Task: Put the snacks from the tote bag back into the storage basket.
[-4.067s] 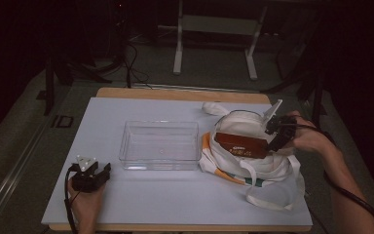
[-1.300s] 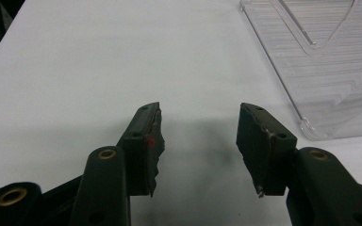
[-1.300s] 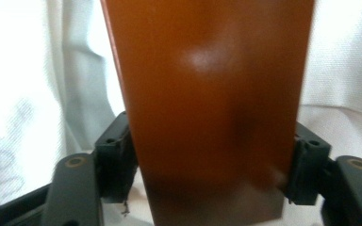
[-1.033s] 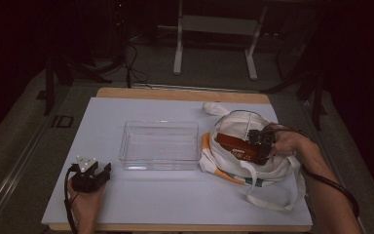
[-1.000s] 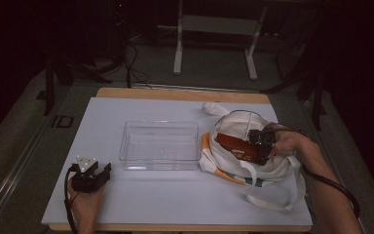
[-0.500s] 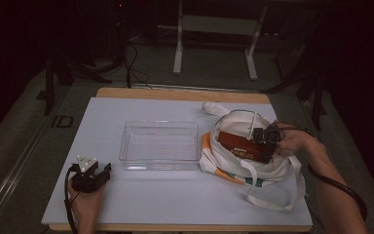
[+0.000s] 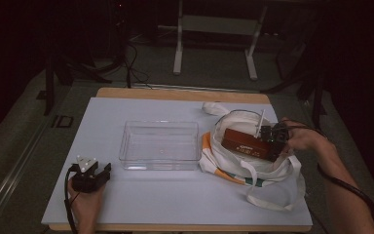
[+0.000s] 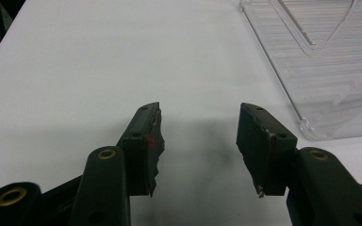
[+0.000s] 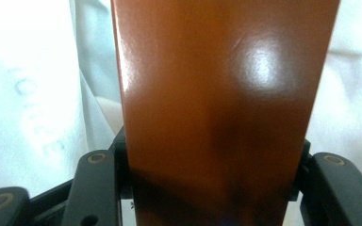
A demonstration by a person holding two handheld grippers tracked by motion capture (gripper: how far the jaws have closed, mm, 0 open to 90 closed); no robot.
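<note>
A brown oblong box [image 7: 243, 143] lies in the mouth of a white tote bag [image 7: 233, 122] on the right of the table. My right gripper [image 7: 271, 145] is shut on the box's right end. In the right gripper view the glossy brown box [image 9: 217, 94] stands between the two jaws, which press on its sides, with white bag cloth [image 9: 37, 94] behind. My left gripper [image 7: 103, 171] rests on the table near the front left, held in a hand. Its jaws stand open over bare white table [image 8: 75, 70], with nothing between them, as the left gripper [image 8: 198, 141] shows.
A clear plastic bin [image 7: 158, 123] stands in the middle of the white table [image 7: 126, 204], left of the bag; its corner [image 8: 330, 70] lies ahead and right of my left gripper. The bag's straps [image 7: 272, 202] trail toward the front right edge.
My right hand has shifted a little to the right and risen, taking the box's right end with it. The left hand and the bin stay where they were.
</note>
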